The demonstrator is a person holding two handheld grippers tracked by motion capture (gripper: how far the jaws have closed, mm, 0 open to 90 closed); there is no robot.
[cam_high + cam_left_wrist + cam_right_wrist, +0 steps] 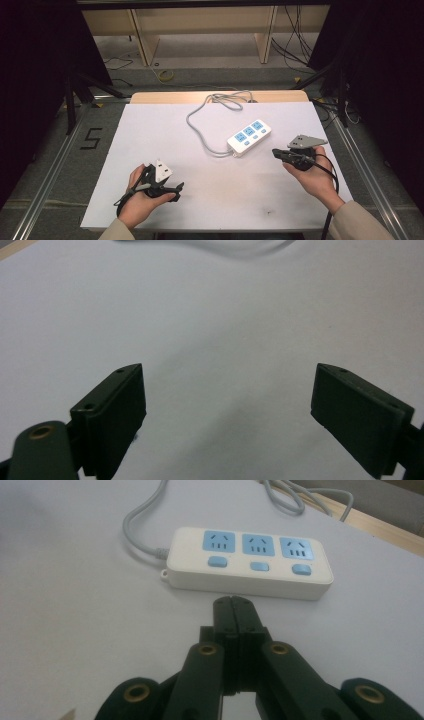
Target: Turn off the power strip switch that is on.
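Your right claw (233, 601) is pressed together, with nothing between its jaws. Its tip points straight at the power strip (248, 562), which lies just ahead of it on the white table (150, 130). Your left claw (227, 405) is spread wide and holds nothing; there is only bare table in front of it. The power strip is well apart from it, ahead and off to its right.

It looks like you are about to press a button on the power strip, or push it along. To do that well, keep the right claw's jaws pressed together so the tip stays small and firm. Move it forward slowly and low. If you want a button, line the tip up over one blue button (260, 566) first, then come down gently from above. Do not poke from the side, or the strip may slide away. You could bring the left claw over to hold the strip steady at its end.

The power strip is white and long with round corners. It has three light blue sockets in a row, and a small blue button beside each one. A grey cord (197, 134) comes out of one end and curls away across the table.
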